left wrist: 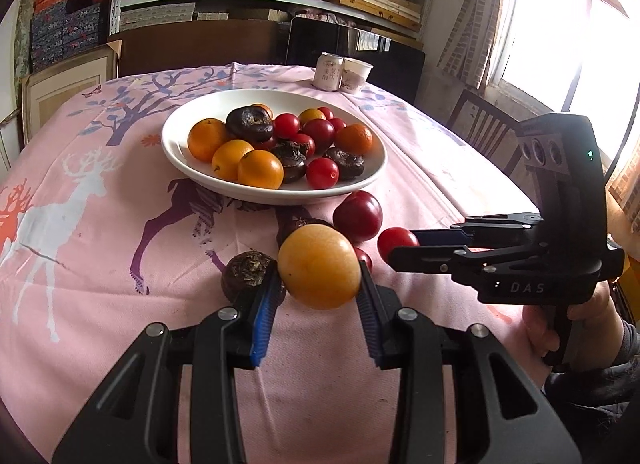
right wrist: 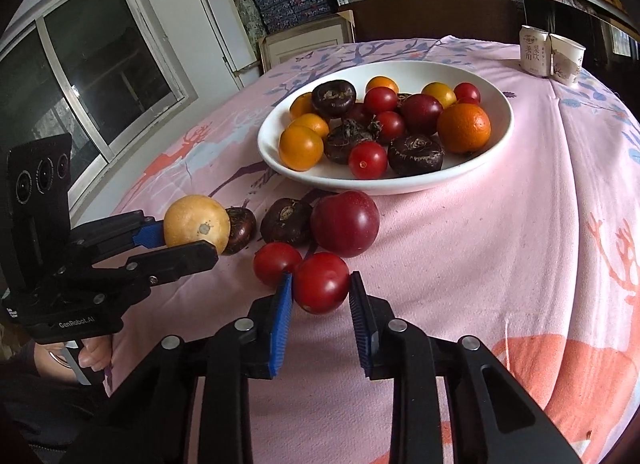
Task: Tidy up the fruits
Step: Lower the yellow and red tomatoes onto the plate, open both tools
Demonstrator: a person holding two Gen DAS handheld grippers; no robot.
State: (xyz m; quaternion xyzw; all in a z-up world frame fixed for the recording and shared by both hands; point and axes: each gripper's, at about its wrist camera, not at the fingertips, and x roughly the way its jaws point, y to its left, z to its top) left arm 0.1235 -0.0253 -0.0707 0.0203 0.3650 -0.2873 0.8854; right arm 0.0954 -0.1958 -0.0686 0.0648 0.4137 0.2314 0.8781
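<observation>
My left gripper (left wrist: 319,278) is shut on a yellow-orange fruit (left wrist: 319,266), also seen in the right wrist view (right wrist: 197,221). My right gripper (right wrist: 320,284) is shut on a red tomato (right wrist: 321,282), which shows in the left wrist view (left wrist: 396,242). A white plate (left wrist: 180,124) holds several oranges, tomatoes and dark water chestnuts. Loose on the cloth lie a dark red plum (right wrist: 345,223), a second tomato (right wrist: 276,262) and two water chestnuts (right wrist: 286,221) (right wrist: 240,230).
A can (left wrist: 328,72) and a paper cup (left wrist: 356,74) stand at the table's far edge. A wooden chair (left wrist: 480,128) stands at the right, below a window. Shelves with boxes fill the back wall.
</observation>
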